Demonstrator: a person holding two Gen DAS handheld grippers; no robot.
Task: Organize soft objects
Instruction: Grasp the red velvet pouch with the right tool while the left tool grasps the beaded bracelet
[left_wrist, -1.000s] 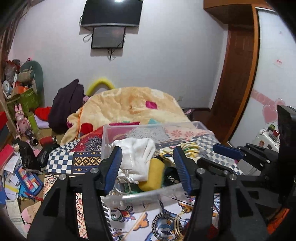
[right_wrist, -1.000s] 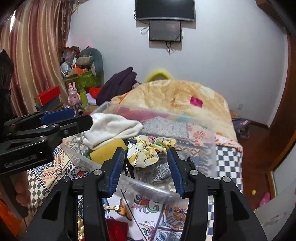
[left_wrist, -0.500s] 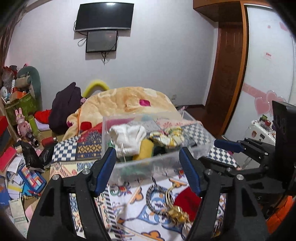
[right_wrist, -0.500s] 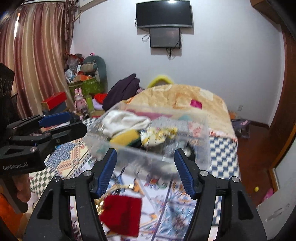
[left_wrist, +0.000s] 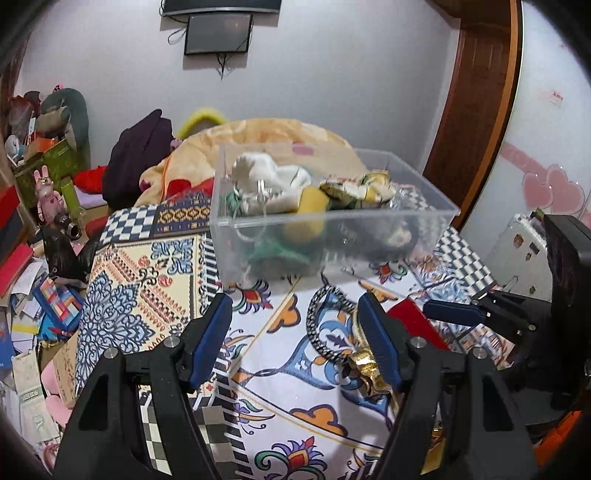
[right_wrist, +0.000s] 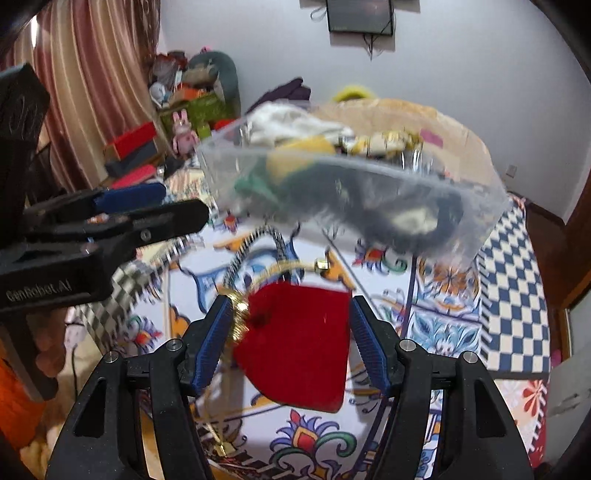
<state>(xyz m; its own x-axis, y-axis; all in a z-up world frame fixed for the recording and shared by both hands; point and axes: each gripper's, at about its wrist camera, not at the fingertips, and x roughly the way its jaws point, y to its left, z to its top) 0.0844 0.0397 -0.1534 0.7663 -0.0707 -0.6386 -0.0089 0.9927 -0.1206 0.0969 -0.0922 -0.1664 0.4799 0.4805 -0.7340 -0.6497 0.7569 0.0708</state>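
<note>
A clear plastic bin (left_wrist: 424, 212) (right_wrist: 480, 206) on the patterned bed cover holds soft things: a white cloth (left_wrist: 273, 177), a yellow sponge-like piece (left_wrist: 314, 206), a floral scrunchie (left_wrist: 354, 188), dark and green fabric. My left gripper (left_wrist: 295, 332) is open and empty, short of the bin. My right gripper (right_wrist: 290, 332) is open above a red velvet pouch (right_wrist: 295, 339) with a gold tie. A black-and-white braided cord (left_wrist: 317, 332) and a gold chain (left_wrist: 364, 362) lie in front of the bin.
The patterned bed cover (left_wrist: 147, 295) spreads below. A folded orange blanket (left_wrist: 273, 133) and dark clothing (left_wrist: 140, 155) lie behind the bin. Boxes, papers and toys (left_wrist: 44, 258) clutter the floor at left. A wooden door (left_wrist: 476, 110) stands at right.
Both grippers have pulled back from the bin and tilted down. The bin now sits farther off, and the red pouch, cord and chain have come into view.
</note>
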